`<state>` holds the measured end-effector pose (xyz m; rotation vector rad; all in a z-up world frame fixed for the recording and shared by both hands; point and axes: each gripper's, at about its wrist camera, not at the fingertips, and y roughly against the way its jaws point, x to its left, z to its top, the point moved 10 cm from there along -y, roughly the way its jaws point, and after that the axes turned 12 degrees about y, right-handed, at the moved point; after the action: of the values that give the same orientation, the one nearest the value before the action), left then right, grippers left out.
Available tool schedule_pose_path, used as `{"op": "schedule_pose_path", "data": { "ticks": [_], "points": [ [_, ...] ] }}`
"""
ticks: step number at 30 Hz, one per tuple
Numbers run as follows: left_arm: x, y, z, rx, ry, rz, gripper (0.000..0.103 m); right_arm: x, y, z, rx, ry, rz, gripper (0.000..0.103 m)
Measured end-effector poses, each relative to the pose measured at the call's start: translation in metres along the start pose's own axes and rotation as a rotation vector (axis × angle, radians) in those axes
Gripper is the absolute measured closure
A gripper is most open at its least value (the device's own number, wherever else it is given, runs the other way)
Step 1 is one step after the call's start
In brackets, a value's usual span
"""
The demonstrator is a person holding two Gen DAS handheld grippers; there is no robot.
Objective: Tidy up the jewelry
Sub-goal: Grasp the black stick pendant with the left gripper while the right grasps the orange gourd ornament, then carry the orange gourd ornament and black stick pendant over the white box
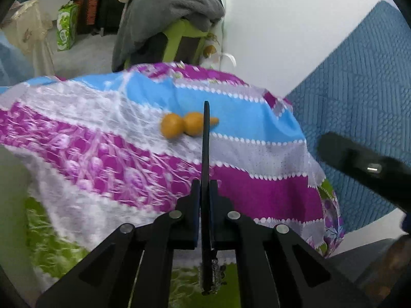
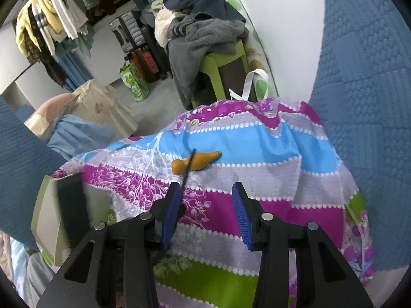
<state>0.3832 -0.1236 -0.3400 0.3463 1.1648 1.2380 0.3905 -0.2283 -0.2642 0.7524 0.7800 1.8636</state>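
Between the closed pads of the left gripper, a thin dark strip is clamped edge-on. A small silvery chain-like piece, apparently the jewelry, hangs at its near end, blurred. Only the left wrist view shows this piece.

Beyond the strip's tip, a smooth orange gourd-shaped object lies on a striped cloth. The cloth has magenta, sky-blue, grey and green bands edged with white dots and printed with leaf sprays.

The right gripper has its jaws apart, and nothing spans the ribbed blue pads. A thin dark sliver runs along its left finger and crosses the gourd in that view; whether it is held cannot be told.

Blue quilted fabric borders the cloth. Farther off, a grey fleece drapes a green plastic stool. A green package carries print too small to read. Hanging clothes appear in the right wrist view alone.
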Motion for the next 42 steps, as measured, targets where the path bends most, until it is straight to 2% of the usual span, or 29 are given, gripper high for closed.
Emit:
{"op": "schedule_pose_path", "data": {
  "ticks": [8,11,16,20,24,29,32,36,42],
  "points": [
    [0.022,0.034,0.019,-0.045,0.03,0.003,0.097,0.015,-0.056,0.018,0.049,-0.001,0.019,0.063],
    [0.034,0.04,0.025,-0.051,0.035,0.023,0.097,0.018,-0.081,0.027,0.068,0.008,-0.002,0.063],
    [0.053,0.045,0.033,-0.055,0.043,0.041,0.097,0.013,-0.115,0.029,0.108,-0.038,-0.015,0.063],
    [0.05,0.042,0.036,-0.062,0.022,0.051,0.097,-0.002,-0.129,0.02,0.142,-0.11,-0.037,0.064],
    [0.053,0.04,0.037,-0.056,0.042,0.042,0.097,-0.01,-0.136,0.018,0.15,-0.169,-0.021,0.063],
    [0.053,0.04,0.037,-0.05,0.045,0.04,0.097,-0.005,-0.14,0.009,0.184,-0.168,-0.007,0.064],
    [0.052,0.041,0.037,-0.051,0.049,0.035,0.097,0.002,-0.137,0.007,0.191,-0.129,-0.006,0.072],
    [0.052,0.042,0.034,-0.044,0.055,0.029,0.097,0.011,-0.126,0.005,0.19,-0.047,-0.034,0.073],
    [0.051,0.049,0.025,-0.034,0.049,0.025,0.097,0.021,-0.1,-0.004,0.185,0.002,-0.031,0.073]
  ]
}}
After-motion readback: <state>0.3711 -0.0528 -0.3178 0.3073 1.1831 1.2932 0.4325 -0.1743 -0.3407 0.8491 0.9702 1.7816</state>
